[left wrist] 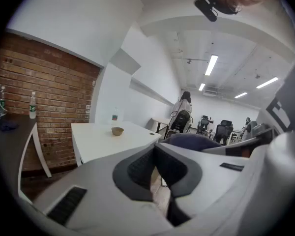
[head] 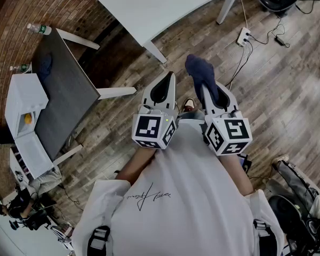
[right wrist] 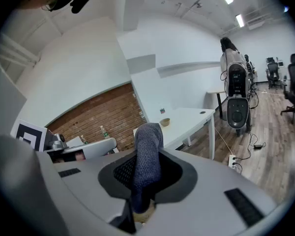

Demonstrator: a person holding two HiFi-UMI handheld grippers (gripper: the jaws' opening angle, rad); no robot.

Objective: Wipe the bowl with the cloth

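**Ana:** Where is the cloth?

**Ben:** The dark blue cloth (right wrist: 147, 151) is in the right claw (right wrist: 146, 181). The claw is clamped on it. The cloth sticks up out of the jaws and bends over at the top.

**Ana:** Can you see that from the head view too?

**Ben:** Yes. The cloth bulges out at the far end of the right claw.

**Ana:** And the left claw?

**Ben:** The left claw (left wrist: 156, 168) has its jaws together. Nothing is between them. From above, it sits just beside the right claw, on its left. Both are held out in front of the person's white shirt (head: 176, 196), over the wood floor (head: 288, 89).

**Ana:** Where is the bowl?

**Ben:** The little brown bowl (left wrist: 118, 131) stands on the white table (left wrist: 96, 144), far ahead. A small bottle (left wrist: 114, 116) stands just behind it.

**Ana:** Is the cloth touching the bowl?

**Ben:** No. The bowl is well apart from both claws.

**Ana:** What else is there?

**Ben:** A dark table (head: 69, 89) stands on the left by the brick wall. A water bottle (head: 39, 29) stands at its far end.
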